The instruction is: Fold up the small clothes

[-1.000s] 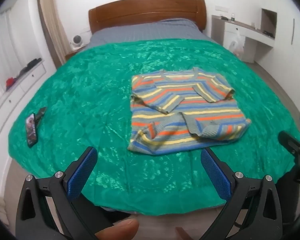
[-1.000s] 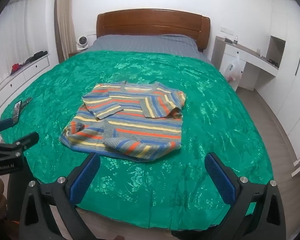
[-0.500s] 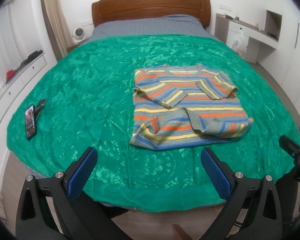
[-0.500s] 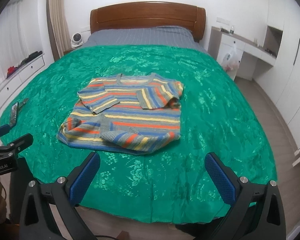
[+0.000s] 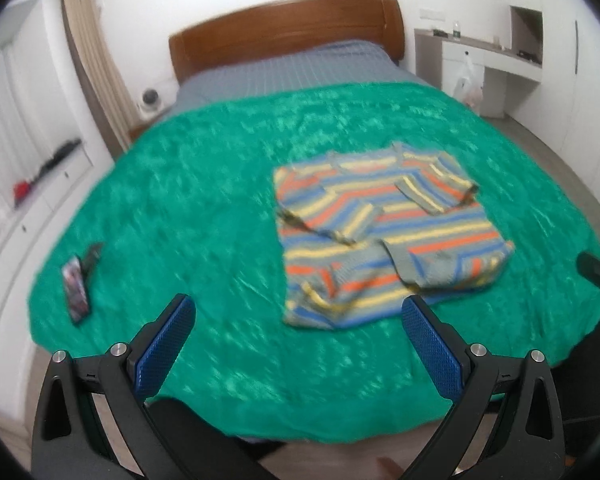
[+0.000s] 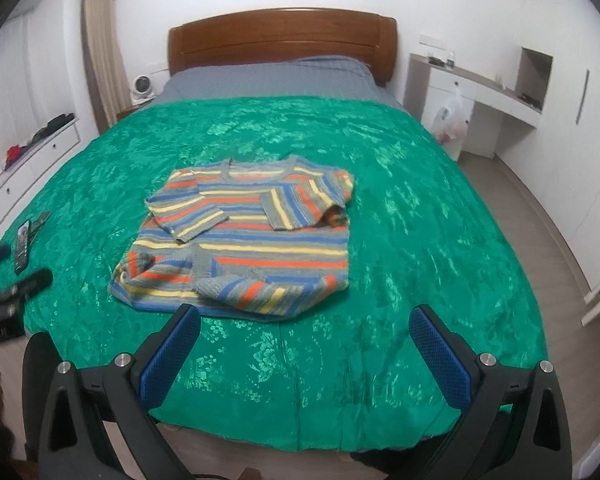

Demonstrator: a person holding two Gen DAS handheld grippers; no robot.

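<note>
A striped sweater [image 5: 384,232] in blue, orange, yellow and grey lies on the green bedspread [image 5: 204,208], sleeves folded in across the body and the hem bunched up. It also shows in the right wrist view [image 6: 244,240]. My left gripper [image 5: 296,320] is open and empty, held above the foot of the bed, short of the sweater's near left corner. My right gripper [image 6: 304,332] is open and empty, just short of the sweater's near edge. The left gripper also shows at the left edge of the right wrist view [image 6: 16,280].
A phone [image 5: 76,292] and a dark remote [image 5: 92,258] lie on the bedspread at the left. A wooden headboard [image 6: 280,40] stands at the far end. White drawers [image 6: 32,156] run along the left, a desk [image 6: 480,92] with a plastic bag [image 6: 452,120] on the right.
Both grippers have moved forward toward the bed, so the sweater sits closer to the fingers. The left wrist view has swung and blurred. Both grippers stay open.
</note>
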